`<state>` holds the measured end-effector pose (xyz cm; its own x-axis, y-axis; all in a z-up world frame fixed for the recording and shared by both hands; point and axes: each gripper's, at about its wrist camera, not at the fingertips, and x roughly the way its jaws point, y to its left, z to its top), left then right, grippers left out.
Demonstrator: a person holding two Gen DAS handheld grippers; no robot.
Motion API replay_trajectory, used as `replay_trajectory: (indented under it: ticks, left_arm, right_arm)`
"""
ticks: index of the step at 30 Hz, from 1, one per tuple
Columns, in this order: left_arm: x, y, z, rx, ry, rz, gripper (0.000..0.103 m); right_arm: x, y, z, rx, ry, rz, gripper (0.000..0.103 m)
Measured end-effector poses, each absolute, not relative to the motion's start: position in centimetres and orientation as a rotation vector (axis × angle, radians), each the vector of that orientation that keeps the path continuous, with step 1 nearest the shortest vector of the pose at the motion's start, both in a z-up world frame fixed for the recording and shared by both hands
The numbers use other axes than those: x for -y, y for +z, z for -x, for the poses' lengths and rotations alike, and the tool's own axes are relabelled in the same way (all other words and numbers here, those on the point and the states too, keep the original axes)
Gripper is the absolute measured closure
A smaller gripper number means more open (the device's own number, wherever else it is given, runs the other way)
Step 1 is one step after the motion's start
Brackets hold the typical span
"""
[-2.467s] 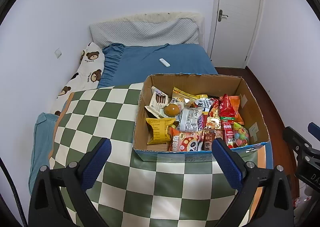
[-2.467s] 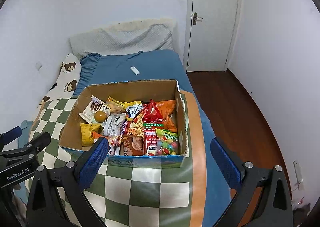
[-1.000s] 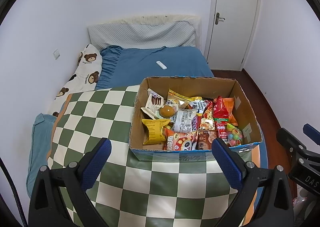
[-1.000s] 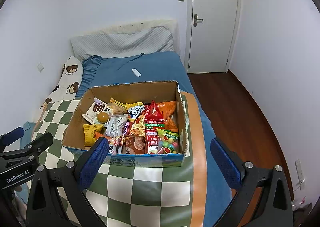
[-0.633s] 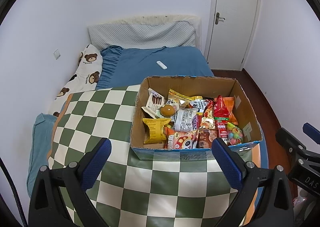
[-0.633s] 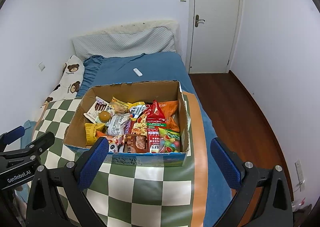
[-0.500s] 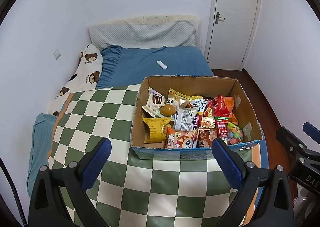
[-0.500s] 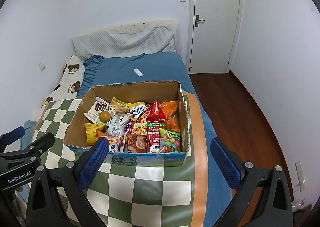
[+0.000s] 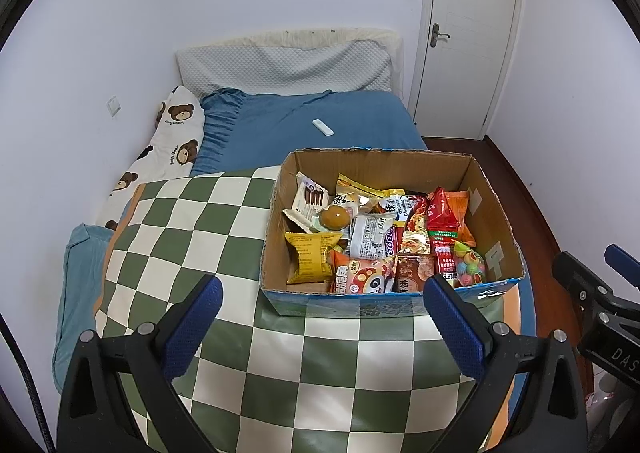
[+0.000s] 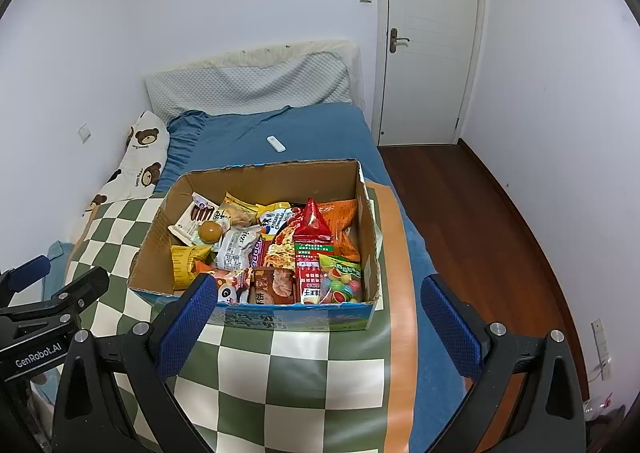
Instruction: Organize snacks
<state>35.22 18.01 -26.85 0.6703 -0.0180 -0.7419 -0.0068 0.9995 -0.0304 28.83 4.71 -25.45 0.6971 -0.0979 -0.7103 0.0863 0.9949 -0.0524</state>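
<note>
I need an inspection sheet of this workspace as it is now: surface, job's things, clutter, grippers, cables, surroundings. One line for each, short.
Surface: green-and-white checkered cloth spread over a bed with a blue sheet.
Job's things: open cardboard box on the cloth, full of mixed snack packets, among them a yellow packet and a red packet.
Clutter: small white remote-like object on the blue sheet; bear-print pillow by the wall.
Grippers: left gripper and right gripper both open, empty, short of the box.
Cables: a dark cable at the left edge of the left wrist view.
Surroundings: white walls, closed white door, wooden floor.
</note>
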Motion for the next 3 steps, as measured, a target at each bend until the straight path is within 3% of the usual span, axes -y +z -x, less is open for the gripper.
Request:
replay_trajectory:
  ticks: [3]
  left_arm:
    - [-18.07, -26.95, -35.22, -0.830, -0.006, 0.036, 0.000]
  right_arm:
    - [-4.70, -25.46, -28.84, -0.793, -0.103, 0.016, 0.000]
